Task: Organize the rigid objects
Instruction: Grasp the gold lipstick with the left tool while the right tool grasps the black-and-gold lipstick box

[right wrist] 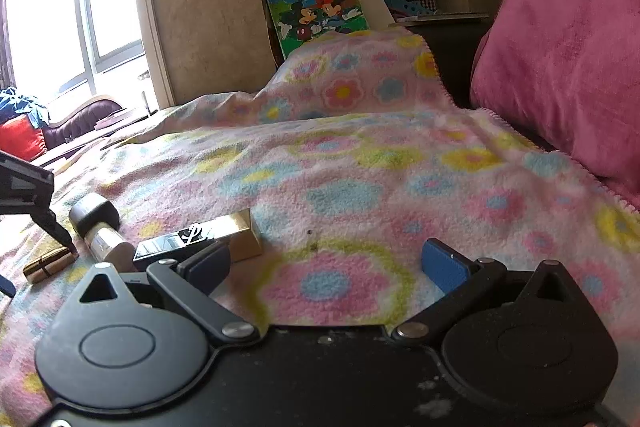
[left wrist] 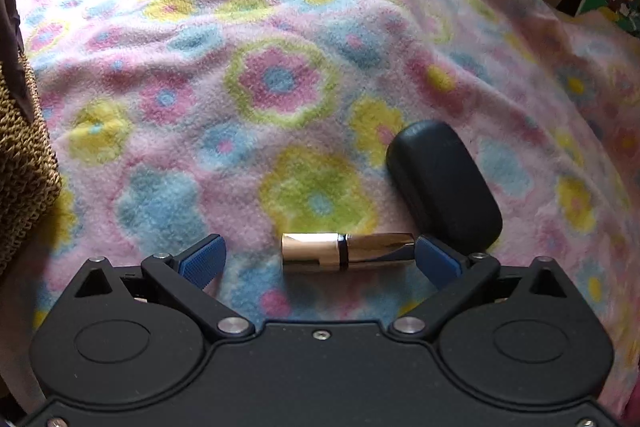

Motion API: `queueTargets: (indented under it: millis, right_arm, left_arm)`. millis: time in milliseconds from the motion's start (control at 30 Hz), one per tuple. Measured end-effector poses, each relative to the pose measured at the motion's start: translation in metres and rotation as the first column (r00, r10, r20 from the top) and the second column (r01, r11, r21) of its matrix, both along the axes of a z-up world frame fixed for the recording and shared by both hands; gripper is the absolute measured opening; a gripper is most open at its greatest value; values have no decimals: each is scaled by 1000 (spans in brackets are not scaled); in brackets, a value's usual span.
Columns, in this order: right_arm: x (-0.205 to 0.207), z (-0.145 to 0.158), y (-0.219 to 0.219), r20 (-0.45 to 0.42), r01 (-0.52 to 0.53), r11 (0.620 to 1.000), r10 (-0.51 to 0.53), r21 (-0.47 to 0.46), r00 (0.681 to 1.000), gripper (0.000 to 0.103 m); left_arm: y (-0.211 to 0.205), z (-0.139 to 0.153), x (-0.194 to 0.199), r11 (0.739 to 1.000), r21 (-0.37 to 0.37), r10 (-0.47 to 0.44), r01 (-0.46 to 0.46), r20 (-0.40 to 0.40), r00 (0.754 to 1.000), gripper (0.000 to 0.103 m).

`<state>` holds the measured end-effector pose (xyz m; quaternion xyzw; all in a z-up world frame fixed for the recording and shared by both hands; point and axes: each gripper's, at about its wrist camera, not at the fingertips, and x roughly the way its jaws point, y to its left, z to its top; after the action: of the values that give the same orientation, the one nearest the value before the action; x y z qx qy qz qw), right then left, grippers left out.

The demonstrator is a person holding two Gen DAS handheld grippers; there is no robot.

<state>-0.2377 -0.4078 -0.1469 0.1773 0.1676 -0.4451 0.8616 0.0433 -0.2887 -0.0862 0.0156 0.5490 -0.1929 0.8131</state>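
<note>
Lipstick, a shiny gold metal tube (left wrist: 347, 253), lies crosswise on the flowered fleece bed blanket (left wrist: 280, 79) between my wide-open, empty left fingers (left wrist: 204, 261), its end touching the right-hand one; hard, light, slippery, I judge, so I'd pinch mid-barrel.

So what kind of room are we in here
Most likely a bedroom, perhaps a child's. A flowered fleece blanket covers a soft, bed-like surface, a big pink pillow leans at one end, and a cartoon mouse picture stands propped behind it.
</note>
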Motion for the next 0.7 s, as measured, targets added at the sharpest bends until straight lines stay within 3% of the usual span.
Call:
queueTargets:
  millis: [233,400,467,633,700]
  right_arm:
    - [2,0,0,-17,2,1000,-2,-8,1000,103]
    - [4,0,-1,-30,4,1000,-4,-11,1000,103]
    - [5,0,-1,-36,4,1000,-4,-11,999,103]
    - [6,1,0,-43,4,1000,-4,-11,999,103]
    - [6,1,0,-44,4,1000,-5,-12,999,103]
  left_arm:
    - [-3,-5,10,1000,-9,-7,7,-34,999,96]
    - [-1,-1,10,998,-14,-54,53,-40,998,75]
    - [2,0,11,997,-8,-71,71,-60,996,73]
    - [4,1,12,978,111,-166,176,-95,982,61]
    - [13,4,17,984,96,-137,148,-117,984,62]
